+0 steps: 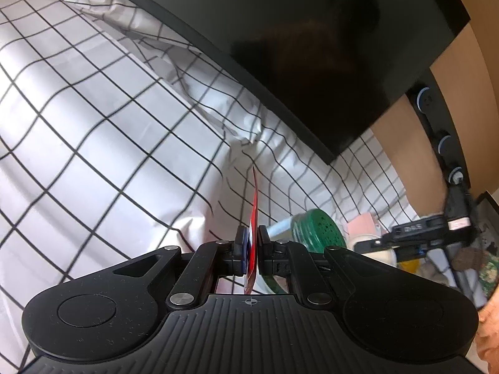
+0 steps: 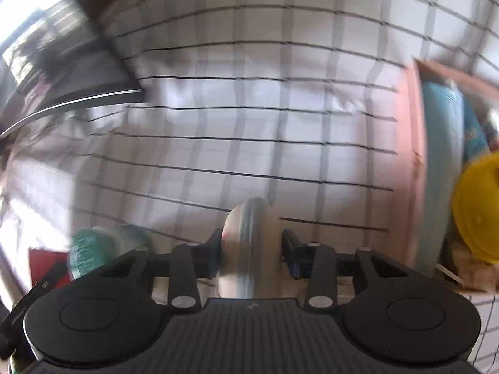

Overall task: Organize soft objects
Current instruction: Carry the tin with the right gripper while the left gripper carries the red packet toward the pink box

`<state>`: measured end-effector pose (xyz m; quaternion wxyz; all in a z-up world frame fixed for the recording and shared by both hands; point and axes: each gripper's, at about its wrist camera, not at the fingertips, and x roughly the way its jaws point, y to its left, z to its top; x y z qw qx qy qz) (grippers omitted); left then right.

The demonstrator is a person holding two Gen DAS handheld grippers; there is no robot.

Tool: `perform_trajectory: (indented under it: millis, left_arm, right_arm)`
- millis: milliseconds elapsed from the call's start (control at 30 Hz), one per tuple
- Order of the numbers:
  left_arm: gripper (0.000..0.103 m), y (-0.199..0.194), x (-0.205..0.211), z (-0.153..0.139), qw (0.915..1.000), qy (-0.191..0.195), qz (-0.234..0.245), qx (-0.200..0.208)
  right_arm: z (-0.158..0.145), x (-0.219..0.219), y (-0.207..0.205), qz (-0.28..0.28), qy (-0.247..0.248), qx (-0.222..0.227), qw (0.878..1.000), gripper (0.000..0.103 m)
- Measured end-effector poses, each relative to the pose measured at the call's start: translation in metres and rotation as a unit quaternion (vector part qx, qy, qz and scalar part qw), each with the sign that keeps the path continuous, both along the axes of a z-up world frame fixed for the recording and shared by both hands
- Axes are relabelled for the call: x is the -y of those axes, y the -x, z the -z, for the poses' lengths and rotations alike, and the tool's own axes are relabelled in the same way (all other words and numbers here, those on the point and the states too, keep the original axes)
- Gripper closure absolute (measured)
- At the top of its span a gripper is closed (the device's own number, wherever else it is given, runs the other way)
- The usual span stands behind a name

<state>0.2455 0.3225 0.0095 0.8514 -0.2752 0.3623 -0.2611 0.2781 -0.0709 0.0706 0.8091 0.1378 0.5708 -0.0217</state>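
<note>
My left gripper (image 1: pixel 252 233) is shut on a thin red packet (image 1: pixel 254 205) that stands edge-on between the pads, above the white checked cloth (image 1: pixel 93 124). A green round soft object (image 1: pixel 318 227) lies just right of it. In the blurred right wrist view, my right gripper (image 2: pixel 251 240) is shut on a pale rounded object with grey stripes (image 2: pixel 246 243). The green object (image 2: pixel 90 252) and the red packet (image 2: pixel 43 261) show at its lower left.
A large black monitor (image 1: pixel 312 46) hangs over the cloth. A black power strip (image 1: pixel 443 131) runs along the wooden surface at right. A pink box (image 2: pixel 418 155) at right holds a light blue item (image 2: pixel 443 162) and a yellow round thing (image 2: pixel 480 205).
</note>
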Motion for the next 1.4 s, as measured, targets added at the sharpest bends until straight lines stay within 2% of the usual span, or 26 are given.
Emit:
perform_trajectory:
  millis: [167, 300, 500, 633, 800, 967, 1167, 1400]
  left_arm:
    - [0.096, 0.001, -0.002, -0.01, 0.9998, -0.014, -0.01, 0.006]
    - [0.096, 0.002, -0.005, -0.032, 0.9994, -0.021, -0.013, 0.023]
    - [0.096, 0.003, 0.0, -0.082, 0.9961, -0.042, -0.018, 0.076]
    - [0.096, 0.007, 0.018, -0.114, 0.9929, -0.053, -0.011, 0.106]
    - [0.096, 0.017, 0.054, -0.141, 0.9902, -0.053, 0.014, 0.128]
    - [0.096, 0.028, 0.108, -0.158, 0.9869, -0.047, 0.054, 0.145]
    - [0.096, 0.045, 0.184, -0.157, 0.9839, -0.026, 0.118, 0.132]
    - [0.096, 0.065, 0.267, -0.142, 0.9747, -0.032, 0.193, 0.107]
  right_arm:
    - [-0.03, -0.041, 0.007, -0.074, -0.006, 0.039, 0.996, 0.066]
    - [-0.056, -0.067, 0.017, -0.114, -0.017, 0.071, 0.991, 0.066]
    - [-0.099, -0.072, 0.039, -0.147, -0.033, 0.13, 0.98, 0.067]
    - [-0.129, -0.065, 0.056, -0.158, -0.036, 0.165, 0.973, 0.067]
    - [-0.165, -0.041, 0.086, -0.165, -0.033, 0.204, 0.965, 0.067]
    - [-0.189, -0.009, 0.115, -0.161, -0.013, 0.236, 0.958, 0.067]
    - [-0.191, 0.047, 0.148, -0.131, 0.003, 0.248, 0.96, 0.066]
    - [-0.184, 0.116, 0.189, -0.087, 0.021, 0.257, 0.962, 0.066]
